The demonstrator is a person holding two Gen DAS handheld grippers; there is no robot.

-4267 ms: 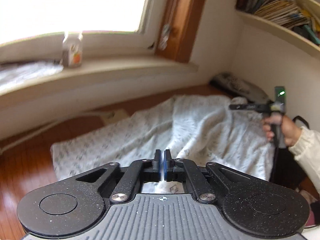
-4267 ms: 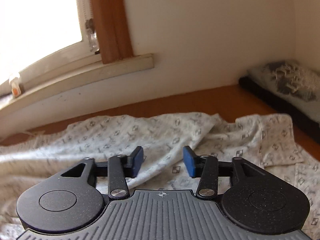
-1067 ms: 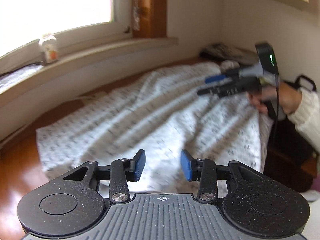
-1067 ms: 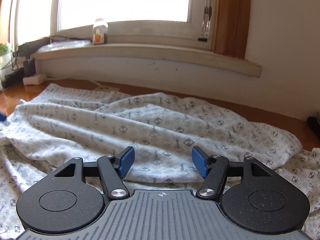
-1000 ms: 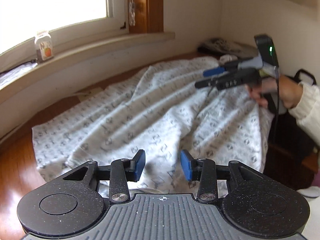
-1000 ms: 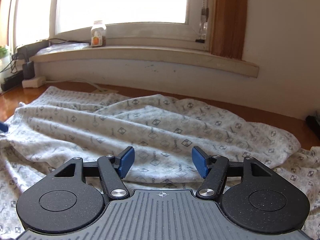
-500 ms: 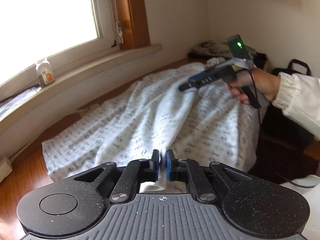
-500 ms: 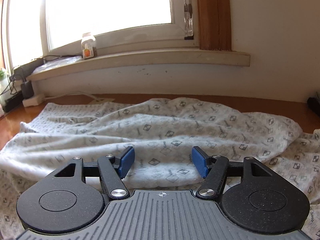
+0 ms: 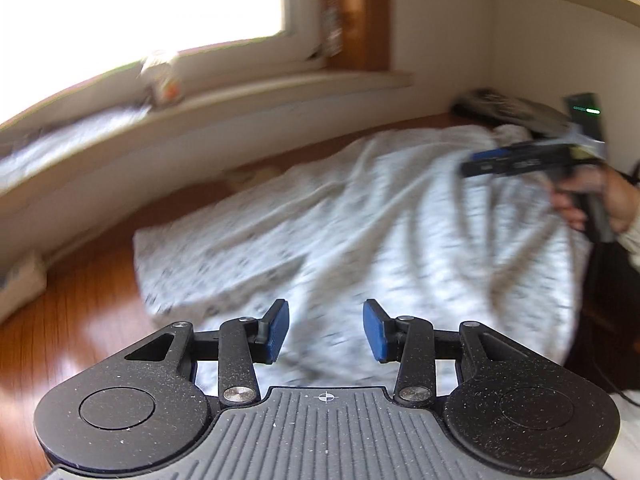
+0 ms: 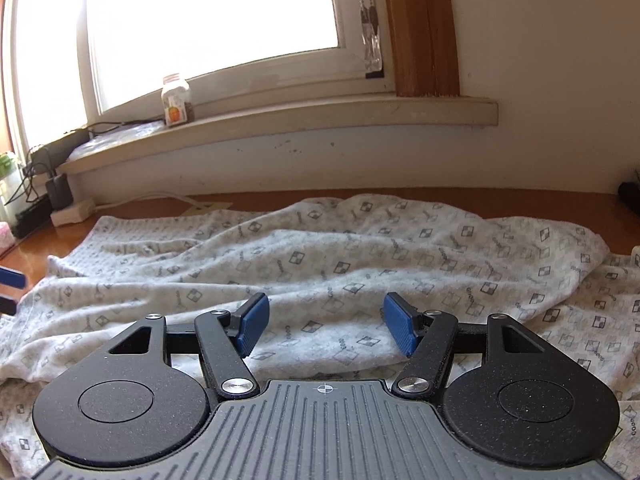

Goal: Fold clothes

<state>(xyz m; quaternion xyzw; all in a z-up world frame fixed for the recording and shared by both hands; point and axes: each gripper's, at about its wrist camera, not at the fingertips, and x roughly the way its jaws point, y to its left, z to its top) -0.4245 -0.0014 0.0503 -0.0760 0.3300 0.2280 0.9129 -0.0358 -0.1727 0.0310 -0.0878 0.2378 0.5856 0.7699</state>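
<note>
Garment (image 10: 360, 264): white soft knit printed with small grey checked squares, rumpled in long ridges, spread across the glossy wooden table (image 9: 80, 320) below the windowsill (image 10: 320, 116). Left claw (image 9: 326, 332): blue ribbed pads just opened, spread above the cloth, gripping nothing. Right claw (image 10: 326, 328): spread, empty, over the cloth.

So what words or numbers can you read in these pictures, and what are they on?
None can be read for sure.
Patterned garment: tiny printed words beside the checkered squares, too small to read.
Jar on the windowsill: a label with an orange picture, its text too small to read.
Right gripper, seen from the left wrist: pale marks on its side, too blurred to read.
</note>
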